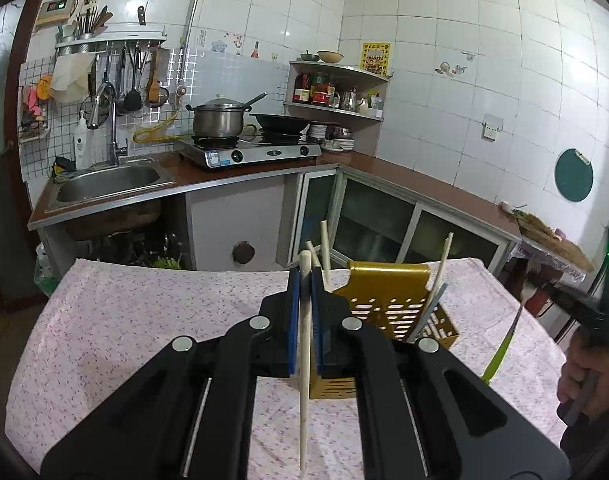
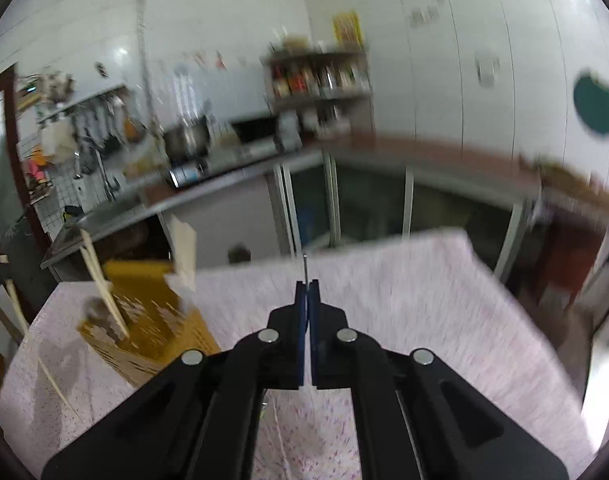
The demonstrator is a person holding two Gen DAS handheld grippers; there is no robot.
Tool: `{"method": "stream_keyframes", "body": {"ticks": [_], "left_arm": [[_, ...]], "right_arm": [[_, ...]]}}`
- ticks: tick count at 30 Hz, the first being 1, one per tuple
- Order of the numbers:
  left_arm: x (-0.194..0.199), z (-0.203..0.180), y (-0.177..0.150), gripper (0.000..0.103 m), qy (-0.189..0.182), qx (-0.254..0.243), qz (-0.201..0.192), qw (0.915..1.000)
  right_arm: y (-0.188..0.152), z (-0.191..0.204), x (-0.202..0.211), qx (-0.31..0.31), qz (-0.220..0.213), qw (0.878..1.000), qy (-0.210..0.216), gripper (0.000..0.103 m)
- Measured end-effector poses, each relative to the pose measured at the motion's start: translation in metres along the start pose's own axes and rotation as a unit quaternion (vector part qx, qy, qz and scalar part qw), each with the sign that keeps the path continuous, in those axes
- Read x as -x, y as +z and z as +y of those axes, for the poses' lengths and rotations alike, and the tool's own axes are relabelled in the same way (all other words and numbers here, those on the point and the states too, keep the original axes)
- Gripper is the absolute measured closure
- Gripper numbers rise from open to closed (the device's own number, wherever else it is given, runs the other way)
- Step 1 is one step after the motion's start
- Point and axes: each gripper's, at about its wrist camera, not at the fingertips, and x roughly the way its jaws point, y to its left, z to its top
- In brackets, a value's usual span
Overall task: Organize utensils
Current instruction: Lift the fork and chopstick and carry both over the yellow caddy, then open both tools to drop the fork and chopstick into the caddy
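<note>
The gold utensil holder (image 1: 388, 300) stands on the floral tablecloth (image 1: 144, 320), with pale chopsticks (image 1: 440, 276) leaning upright out of its compartments. Just in front of the holder, the left gripper (image 1: 304, 284) is clenched on a single wooden chopstick (image 1: 303, 380); the stick runs nearly upright between the blue pads (image 1: 291, 320), its top poking just above the fingertips and its long lower end hanging over the cloth. To the right of the holder, a hand (image 1: 584, 372) carries the right gripper (image 2: 307, 286), whose jaws are clamped on a green-handled fork (image 1: 504, 344), tines up. In the blurred right wrist view only a thin metal tip (image 2: 305, 266) shows above the closed pads, and the holder (image 2: 144, 312) sits off to the left. Behind the holder runs the kitchen counter (image 1: 384, 168).
</note>
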Motion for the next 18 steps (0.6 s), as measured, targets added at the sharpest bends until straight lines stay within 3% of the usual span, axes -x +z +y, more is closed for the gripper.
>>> {"method": "stream_keyframes", "body": {"ticks": [5,18], "left_arm": [[0.009,-0.017,0.021,0.099,-0.009,-0.016,-0.004,0.9998],[0.021,-0.06,0.096,0.099,-0.013,-0.049,-0.072,0.9961]], "right_arm": [[0.032,0.029,0.049,0.048,-0.082,0.995,-0.008,0.101],[0.078,0.065,0.082,0.06,-0.142,0.988,0.023,0.101]]}}
